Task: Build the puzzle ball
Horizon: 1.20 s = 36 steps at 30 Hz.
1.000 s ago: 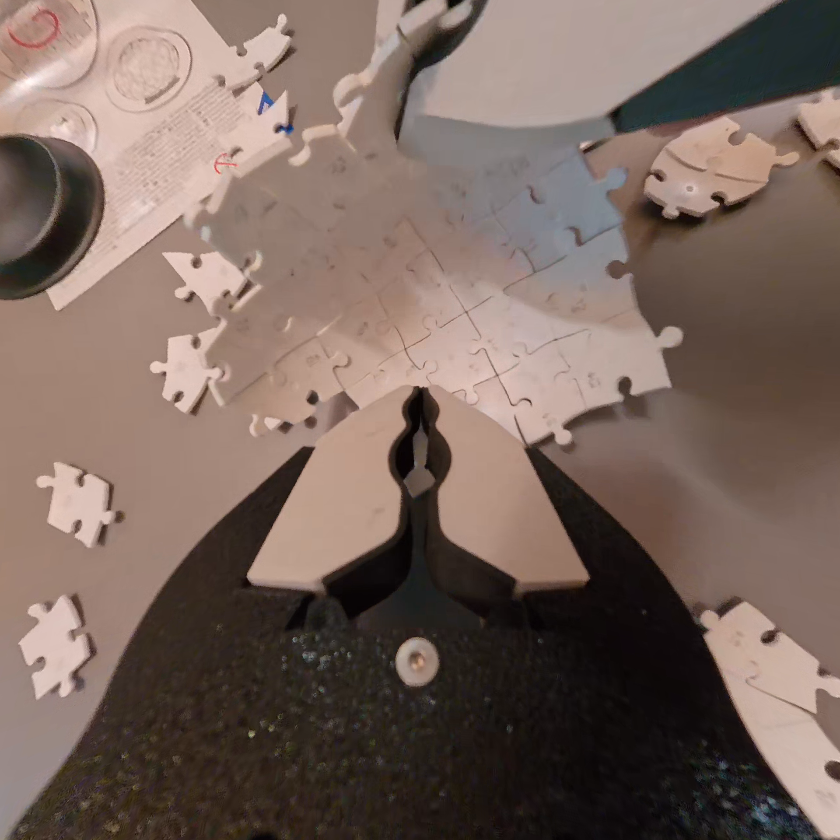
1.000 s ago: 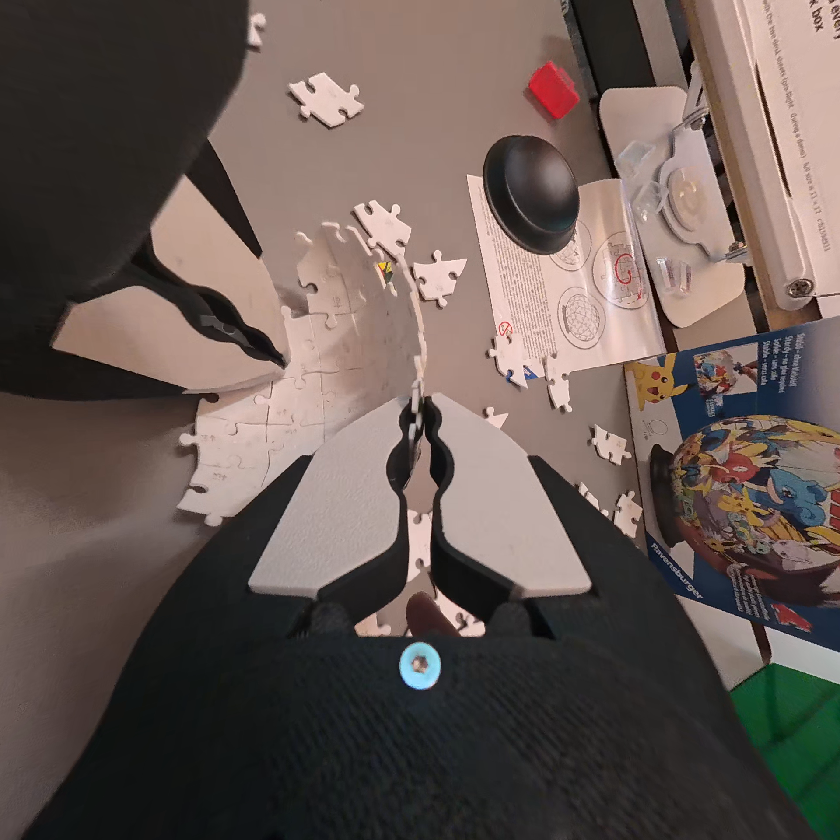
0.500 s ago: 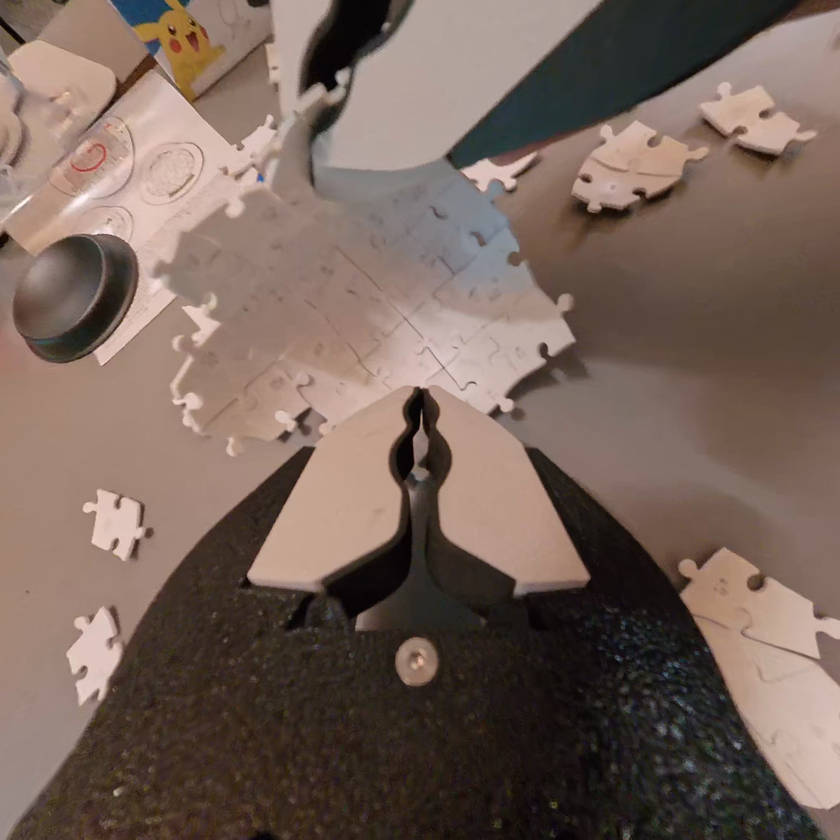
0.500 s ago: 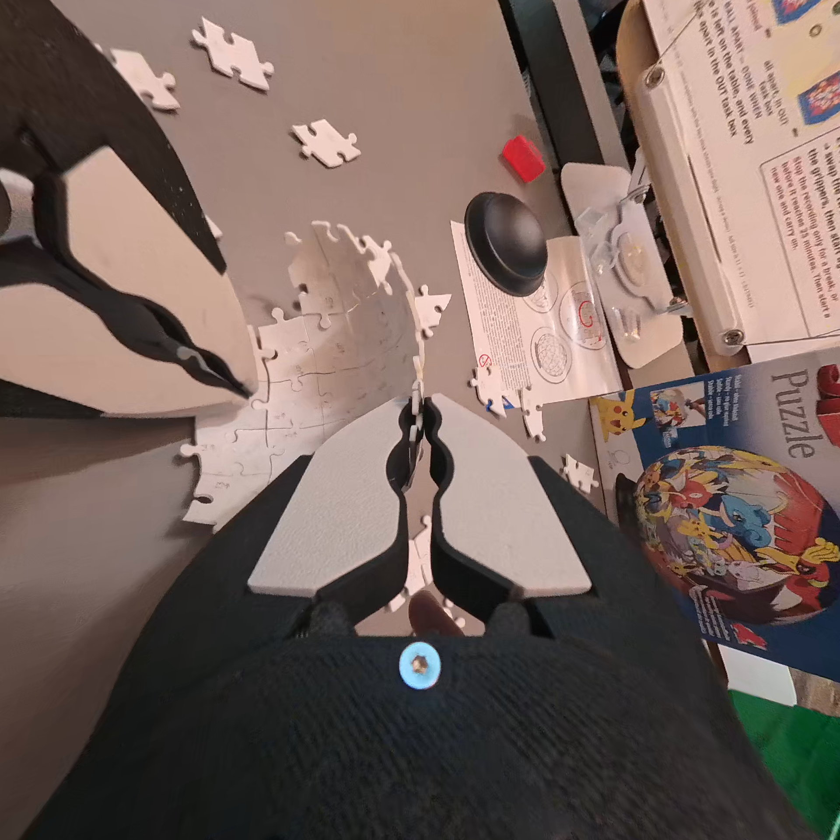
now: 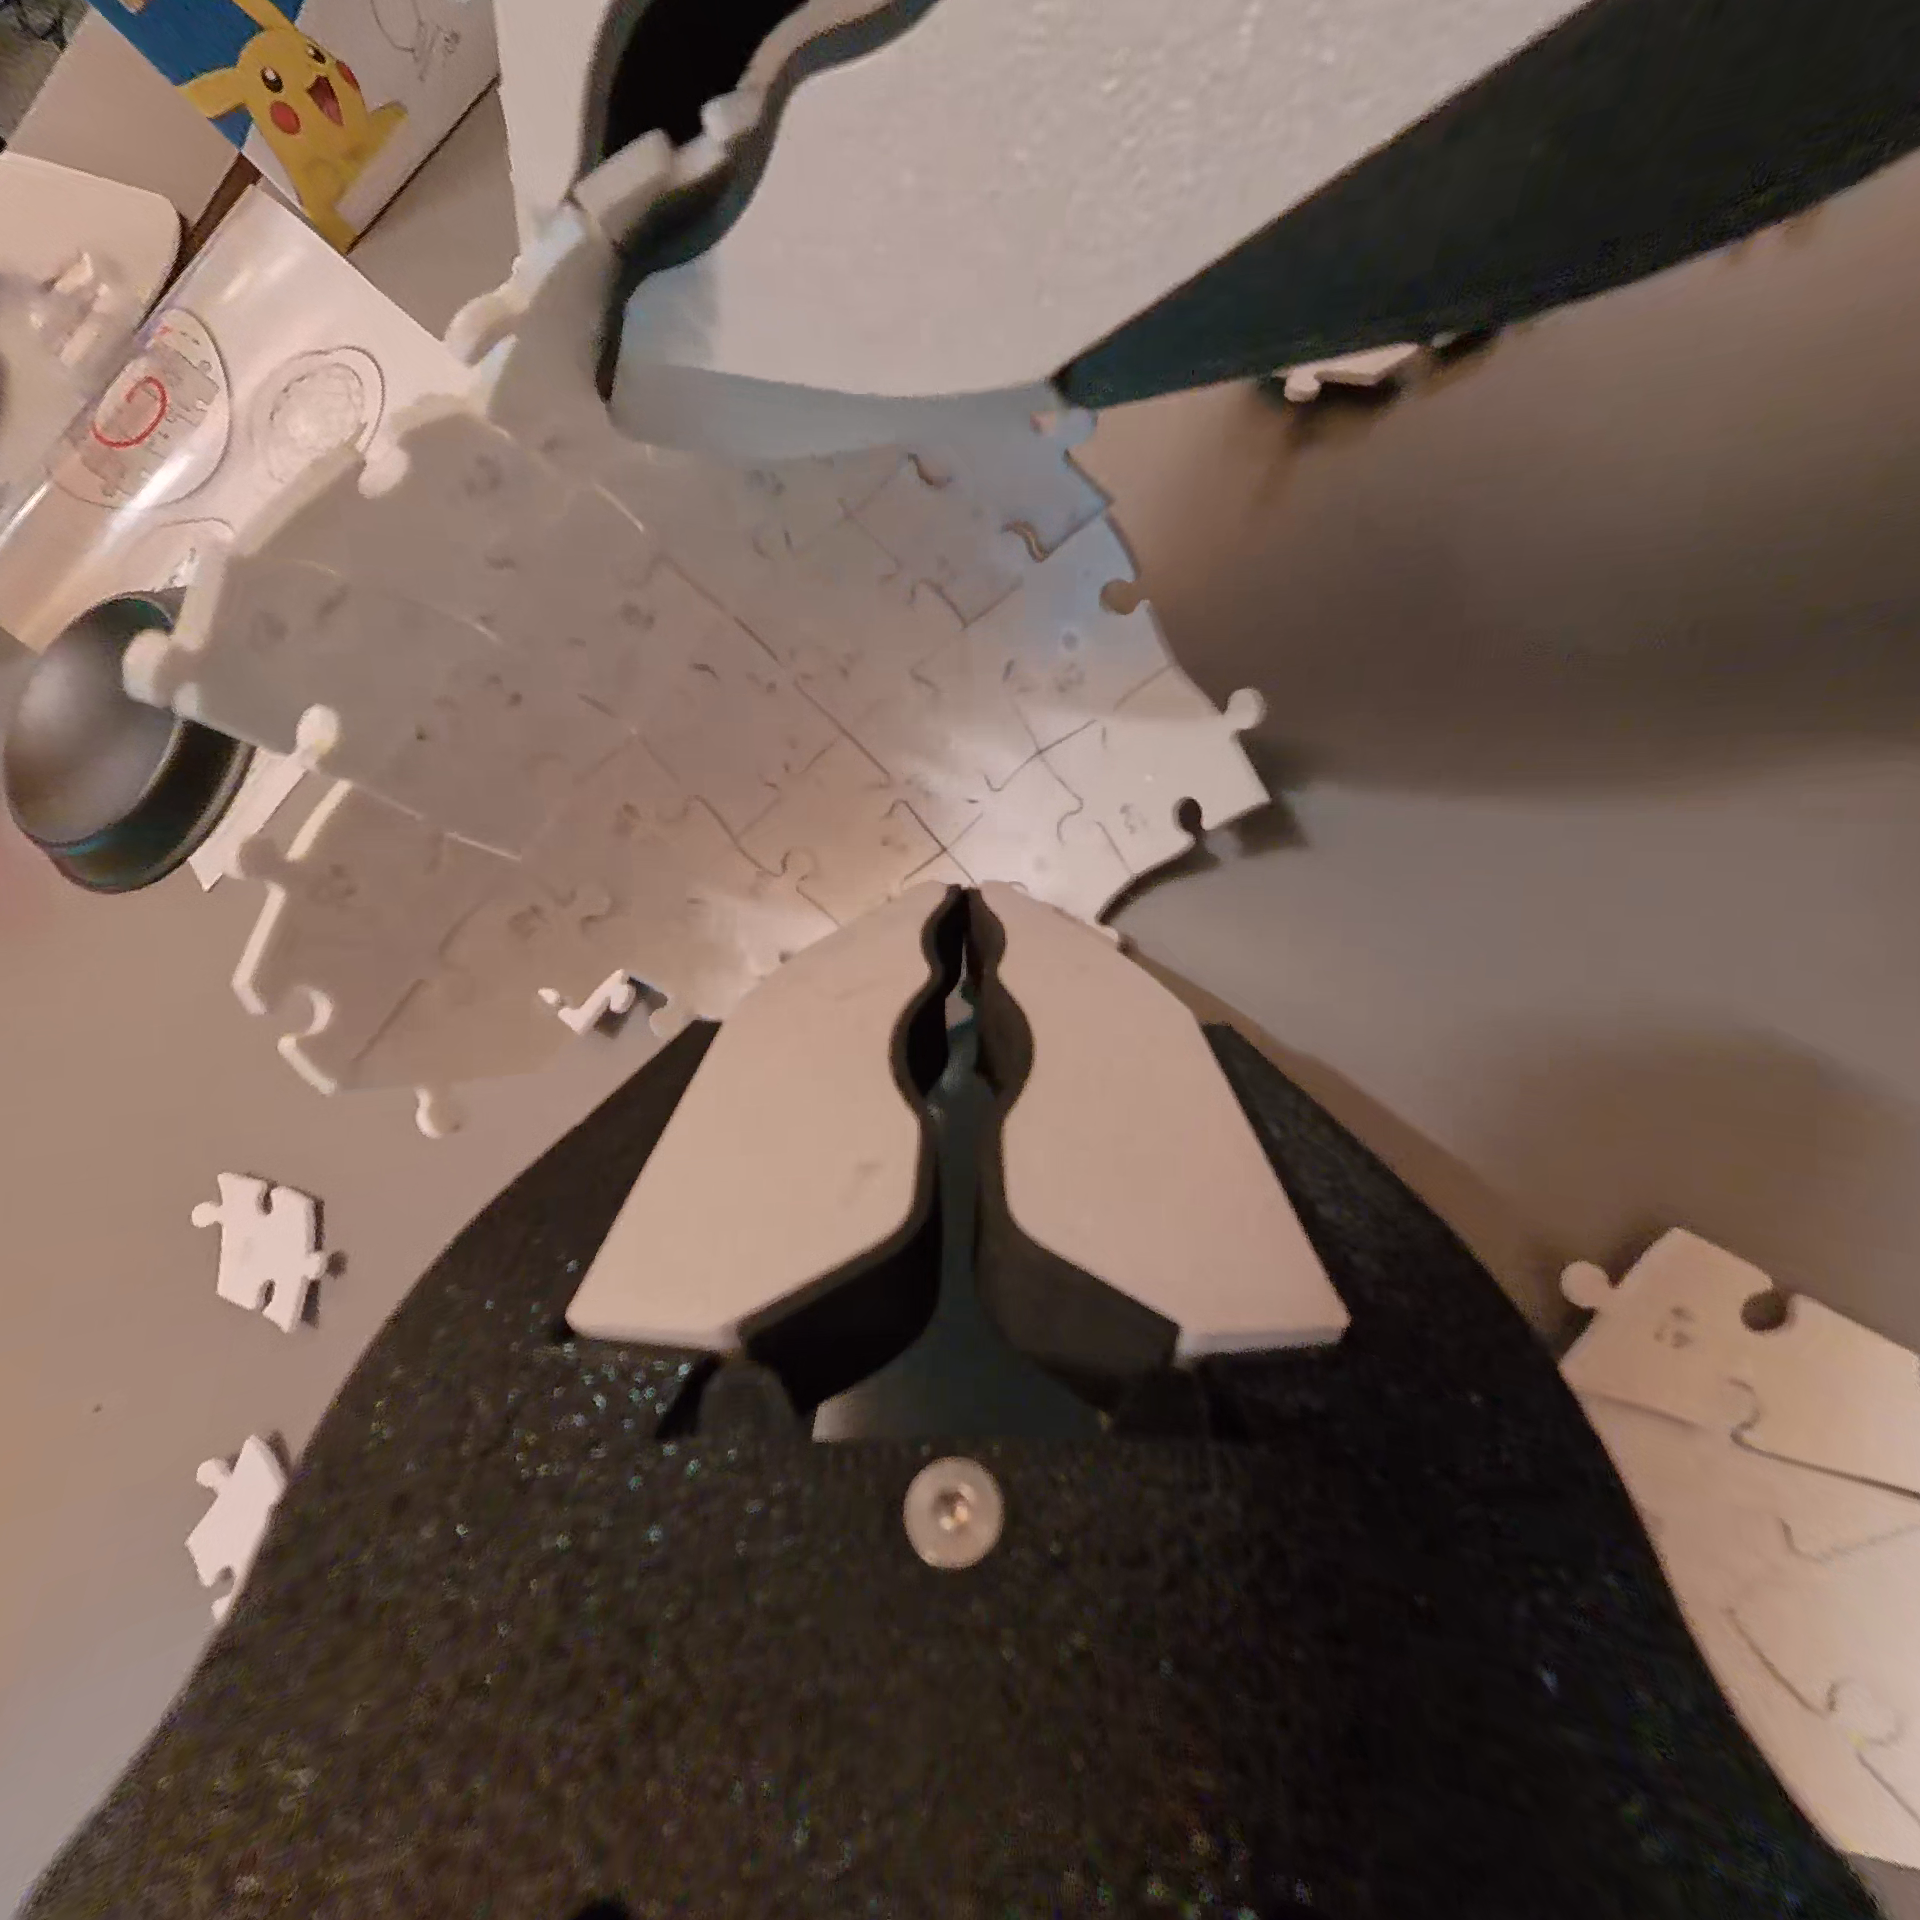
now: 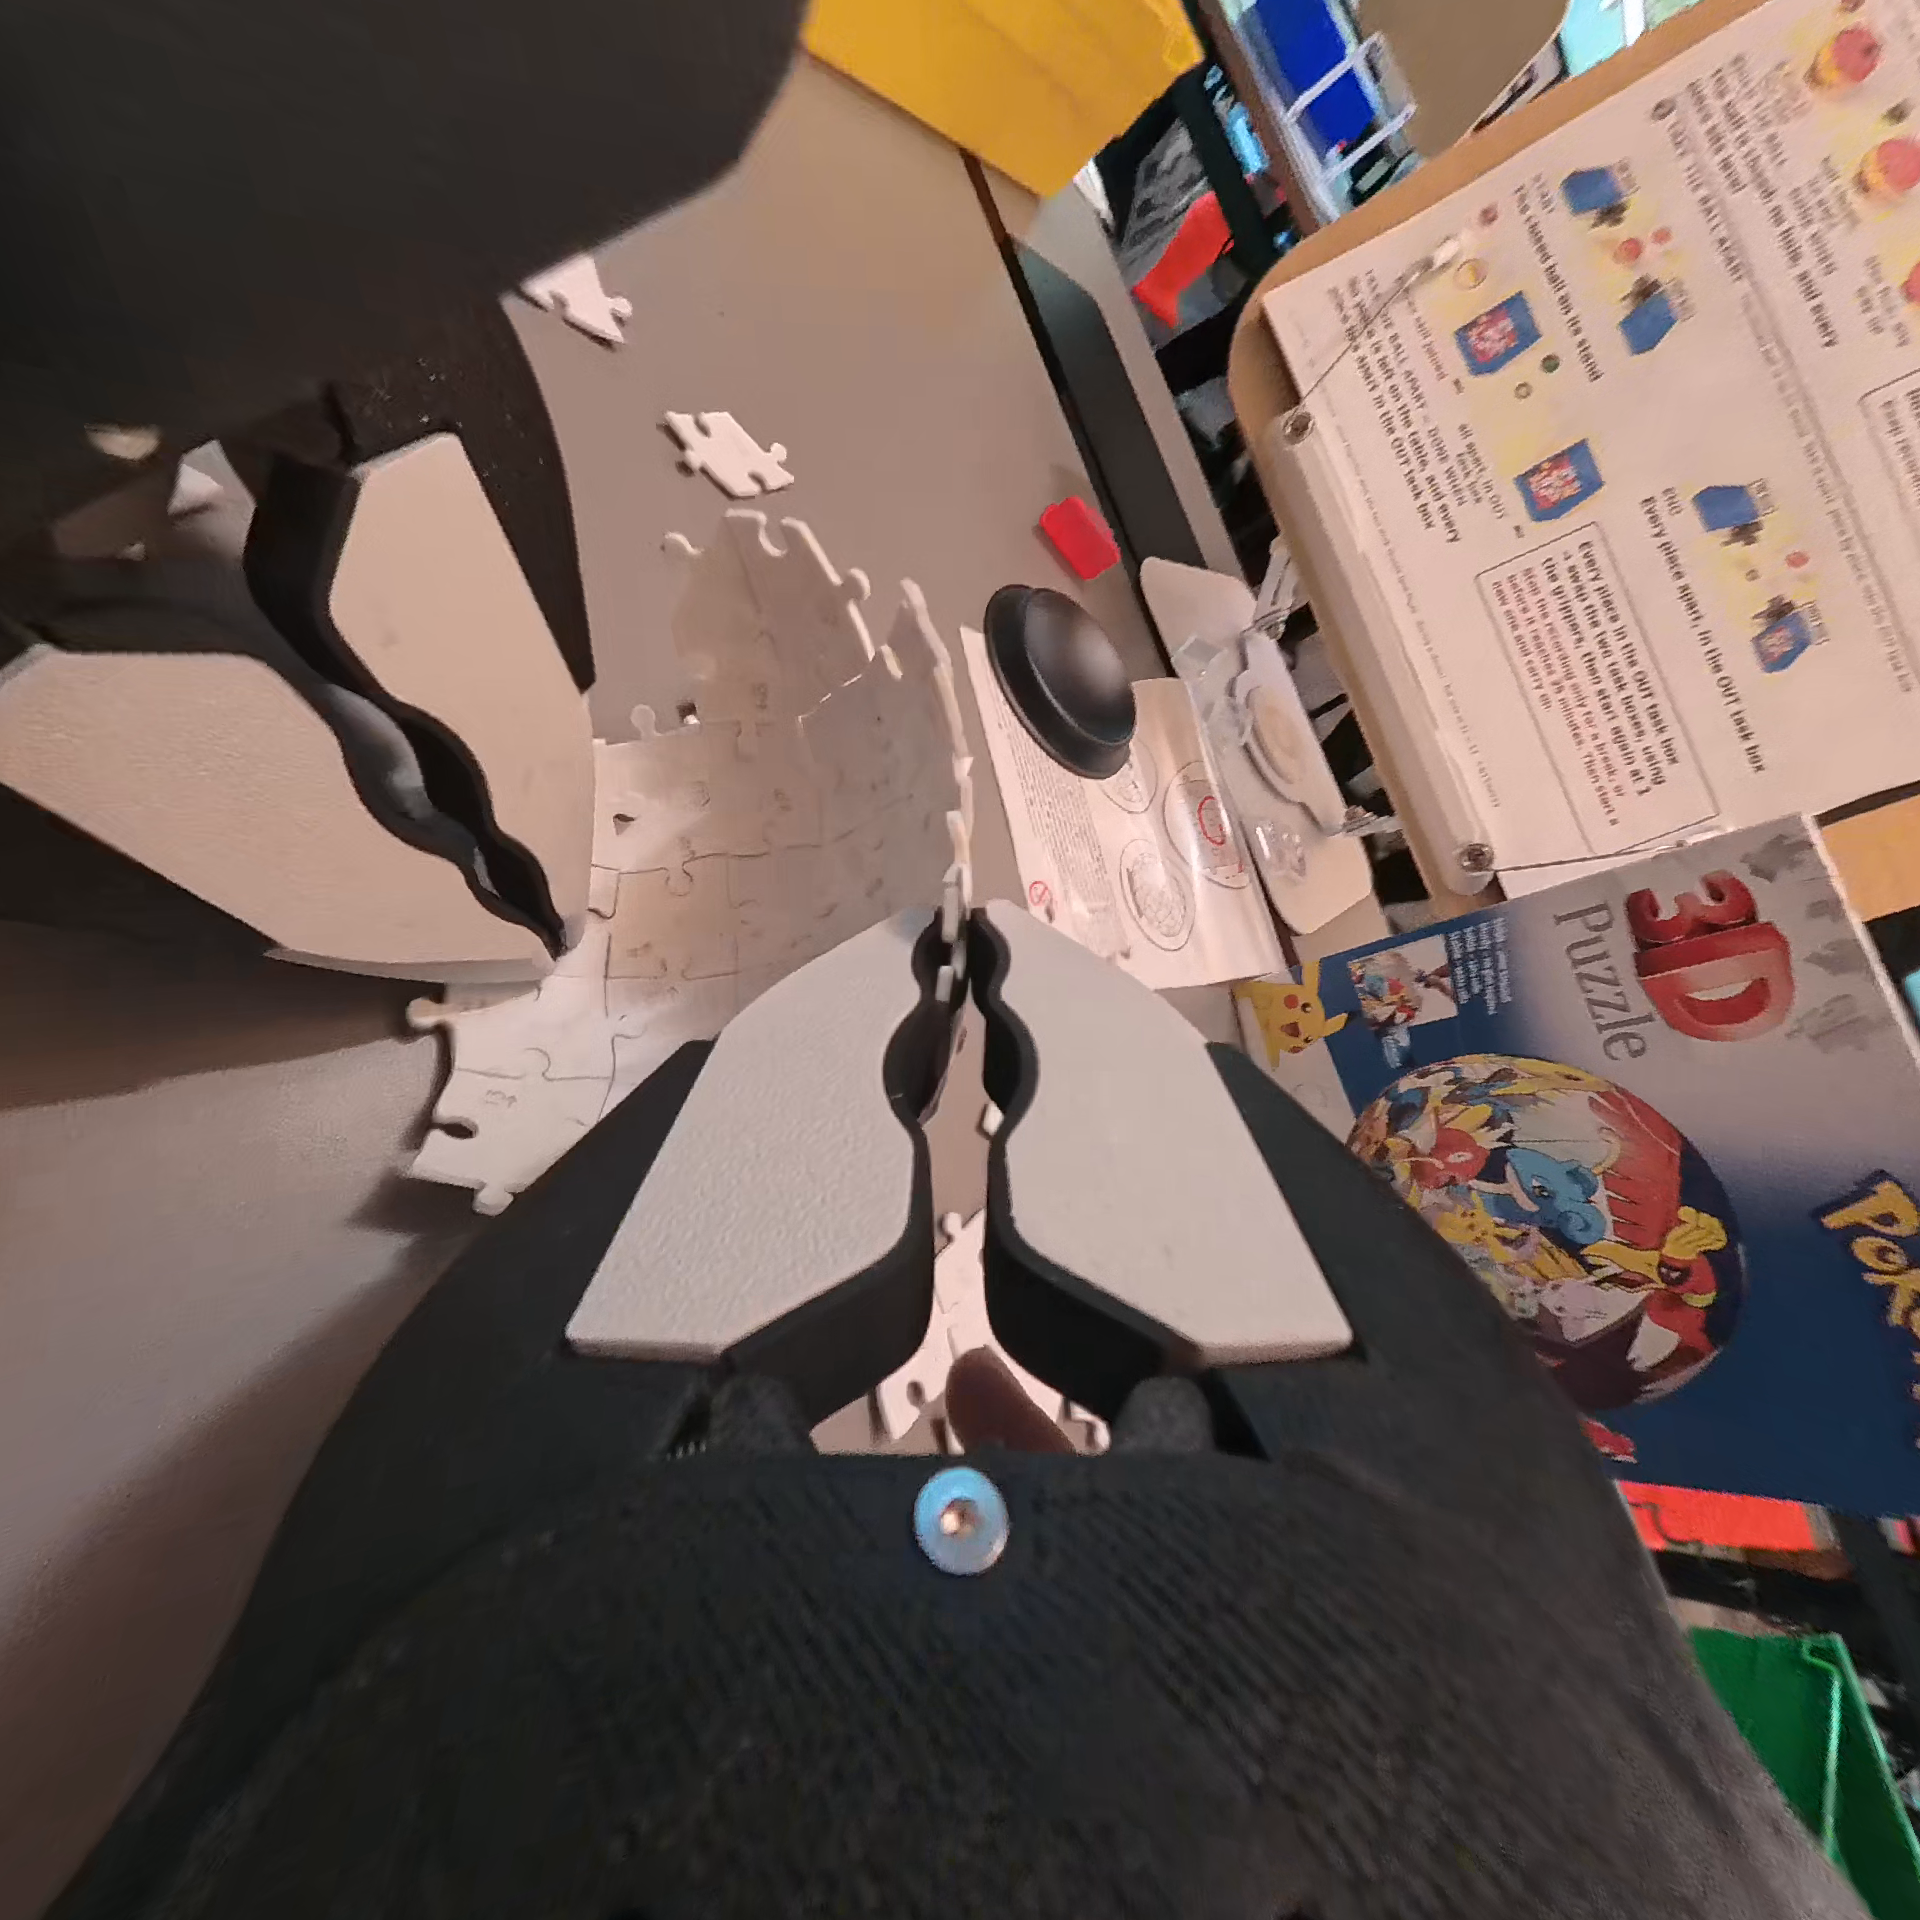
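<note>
A curved section of joined white puzzle pieces (image 5: 727, 707) hangs between my two grippers above the grey table (image 5: 1558, 675). My left gripper (image 5: 966, 904) is shut on its near edge. The right wrist view shows that gripper (image 6: 545, 930) at the left, pinching the section's (image 6: 769, 810) left edge. My right gripper (image 6: 961, 920) is shut on the thin right edge, which stands on end between its fingers. In the left wrist view the right gripper (image 5: 623, 312) comes in from the top and clamps the far edge.
A black domed stand (image 6: 1060, 675) sits on a printed leaflet (image 6: 1101, 862) beside a red block (image 6: 1075, 535). A colourful puzzle box (image 6: 1610, 1143) and a board with a printed sheet (image 6: 1558, 468) are at the right. Loose white pieces (image 5: 265, 1257) (image 6: 727, 457) and a joined group (image 5: 1766, 1455) lie around.
Both grippers have stayed shut on the puzzle section and raised it off the table together. The views have tilted, and the box and the shelves behind have come into sight.
</note>
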Tool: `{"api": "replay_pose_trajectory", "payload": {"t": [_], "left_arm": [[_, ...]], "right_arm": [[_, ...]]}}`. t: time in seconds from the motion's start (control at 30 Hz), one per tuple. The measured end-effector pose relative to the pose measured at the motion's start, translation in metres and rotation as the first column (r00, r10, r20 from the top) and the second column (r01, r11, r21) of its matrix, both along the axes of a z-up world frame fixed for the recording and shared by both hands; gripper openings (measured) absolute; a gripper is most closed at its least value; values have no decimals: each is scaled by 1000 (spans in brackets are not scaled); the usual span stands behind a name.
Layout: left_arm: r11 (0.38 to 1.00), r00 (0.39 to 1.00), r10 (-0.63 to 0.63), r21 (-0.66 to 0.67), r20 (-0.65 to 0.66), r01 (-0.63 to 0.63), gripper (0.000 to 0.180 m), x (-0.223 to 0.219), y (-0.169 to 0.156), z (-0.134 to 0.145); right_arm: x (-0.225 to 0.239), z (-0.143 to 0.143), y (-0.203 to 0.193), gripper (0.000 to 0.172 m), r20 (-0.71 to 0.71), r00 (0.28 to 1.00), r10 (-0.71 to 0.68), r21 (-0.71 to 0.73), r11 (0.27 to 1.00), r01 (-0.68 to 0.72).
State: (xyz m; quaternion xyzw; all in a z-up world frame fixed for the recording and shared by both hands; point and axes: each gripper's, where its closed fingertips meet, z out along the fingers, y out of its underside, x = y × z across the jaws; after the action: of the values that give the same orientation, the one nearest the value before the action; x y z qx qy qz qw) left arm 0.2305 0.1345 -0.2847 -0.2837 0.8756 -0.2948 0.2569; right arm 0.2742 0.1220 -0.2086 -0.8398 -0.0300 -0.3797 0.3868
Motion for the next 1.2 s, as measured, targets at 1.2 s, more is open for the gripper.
{"api": "replay_pose_trajectory", "payload": {"t": [1.2], "left_arm": [[996,996,83,13,37,-84,0,15,12,3]], "right_arm": [[-12,4,-2,3,172,985,5,58,998,-16]]}}
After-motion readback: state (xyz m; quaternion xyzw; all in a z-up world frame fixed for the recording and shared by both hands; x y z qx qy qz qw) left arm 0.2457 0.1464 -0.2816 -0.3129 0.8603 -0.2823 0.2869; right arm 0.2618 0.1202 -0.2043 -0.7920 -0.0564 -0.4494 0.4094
